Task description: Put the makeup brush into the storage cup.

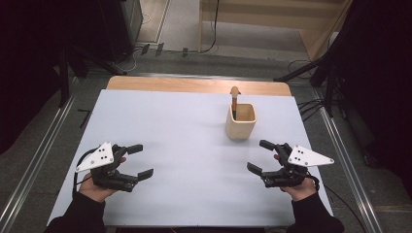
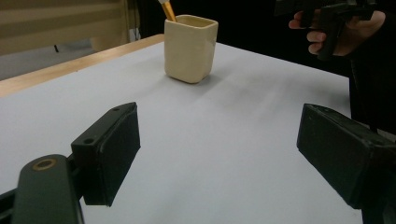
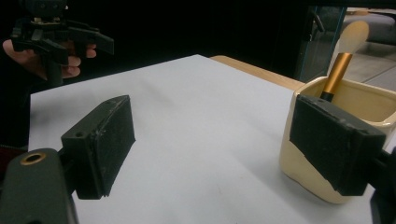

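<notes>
A cream square cup (image 1: pixel 240 122) stands upright on the far right part of the table (image 1: pixel 184 160), and a brush (image 1: pixel 234 99) with a gold handle and pale bristle head leans inside it, head up, against the far left corner. The right gripper (image 1: pixel 261 156) hovers low over the table just in front of the cup, its fingers (image 3: pixel 100 144) spread wide and holding nothing. In the right gripper view the cup sits just behind the right-hand finger, so that finger is already near the cup wall. The left gripper (image 1: pixel 141 160) is held well apart from the cup at the near left, its fingers (image 2: pixel 109 151) also spread and empty.

The likely work is taking the brush out of the cup or moving the cup. The main risk, as I judge it, is the right gripper knocking the cup: a finger brushing its wall on the way in could push it or tip it, since nothing steadies it. The brush handle is thin and slanted, so a grip closed off-centre may slip or lever the cup over. Lifting the brush at an angle could drag the cup along
</notes>
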{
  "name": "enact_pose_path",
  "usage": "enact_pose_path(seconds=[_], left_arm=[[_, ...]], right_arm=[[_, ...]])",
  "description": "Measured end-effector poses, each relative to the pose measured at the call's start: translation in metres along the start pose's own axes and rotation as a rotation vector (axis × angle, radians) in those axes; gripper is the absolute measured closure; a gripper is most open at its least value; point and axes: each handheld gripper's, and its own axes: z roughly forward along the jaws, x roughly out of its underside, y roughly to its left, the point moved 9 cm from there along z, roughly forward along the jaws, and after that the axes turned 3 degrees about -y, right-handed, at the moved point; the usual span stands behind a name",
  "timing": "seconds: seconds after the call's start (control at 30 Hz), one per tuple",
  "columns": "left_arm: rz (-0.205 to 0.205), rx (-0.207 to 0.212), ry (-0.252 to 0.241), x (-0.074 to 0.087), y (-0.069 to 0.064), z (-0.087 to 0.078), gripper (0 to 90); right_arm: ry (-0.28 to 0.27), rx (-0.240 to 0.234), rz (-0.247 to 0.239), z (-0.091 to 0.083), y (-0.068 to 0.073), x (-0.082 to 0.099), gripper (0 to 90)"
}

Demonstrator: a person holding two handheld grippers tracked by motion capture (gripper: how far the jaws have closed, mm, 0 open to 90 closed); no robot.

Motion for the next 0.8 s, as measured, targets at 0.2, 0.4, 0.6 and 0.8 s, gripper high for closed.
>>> enact_pose_path(seconds=[0.2,0.4,0.6,0.8], left_arm=[[-0.002,0.001,-0.002,-0.0001,0.0000,0.0000,14.3],[-0.002,0.001,-0.003,-0.0003,0.0001,-0.0002,14.3],[-0.002,0.001,-0.003,-0.0003,0.0000,-0.0002,14.3],[-0.004,0.002,-0.004,-0.0005,0.0000,-0.0001,14.3]], right_arm=[[0.000,-0.001,0.001,-0.0001,-0.0001,0.0000,14.8],[0.000,-0.003,0.002,0.0000,-0.0001,0.0002,14.8],[0.000,-0.006,0.003,-0.0001,0.0002,0.0001,14.8],[-0.001,-0.002,0.018,-0.0004,-0.0007,-0.0002,14.7]])
